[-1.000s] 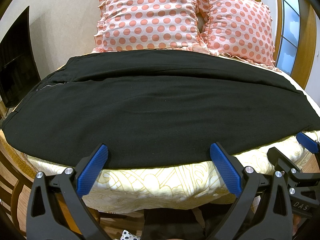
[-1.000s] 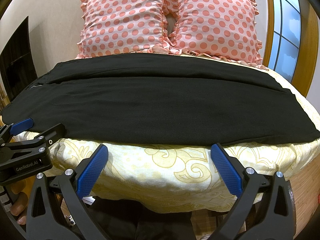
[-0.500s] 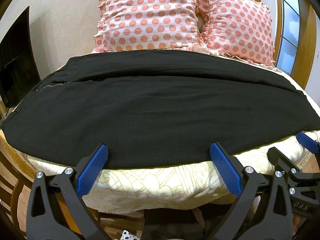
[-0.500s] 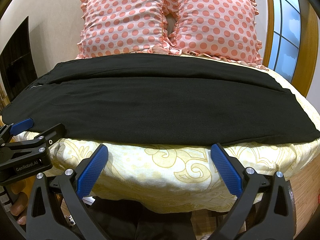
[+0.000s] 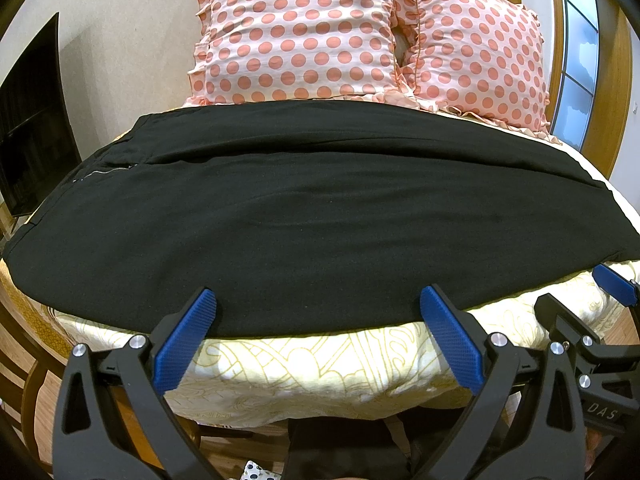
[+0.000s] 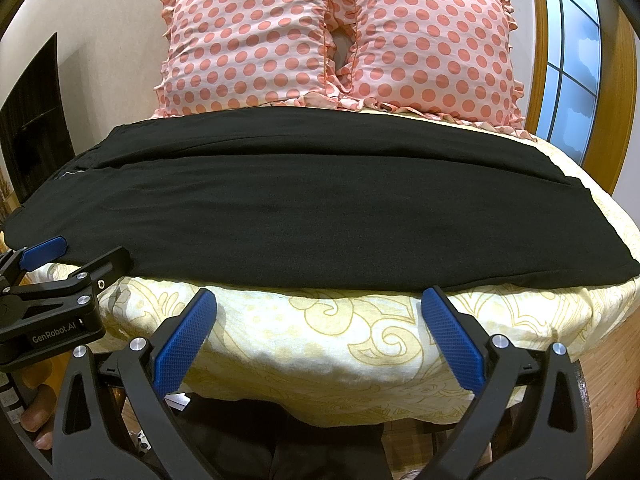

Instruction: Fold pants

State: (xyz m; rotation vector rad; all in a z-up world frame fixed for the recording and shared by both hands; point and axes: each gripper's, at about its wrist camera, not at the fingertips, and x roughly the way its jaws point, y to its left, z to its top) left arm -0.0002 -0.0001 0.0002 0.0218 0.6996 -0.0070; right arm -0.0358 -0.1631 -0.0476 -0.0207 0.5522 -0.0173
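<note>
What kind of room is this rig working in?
Most likely a bedroom. Black pants lie spread across a bed with a yellow patterned cover, two pink polka-dot pillows stand at its head, and a wood-framed window is at the right. Both grippers are open and short of the pants.

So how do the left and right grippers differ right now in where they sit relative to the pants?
The left gripper has its fingertips reaching the near hem of the black pants, while the right gripper sits short of it, over the yellow bedspread. The left gripper faces the waistband end, where the zipper shows; the right gripper faces nearer the leg end. Both are open, holding nothing, and level with the bed's near edge.
</note>
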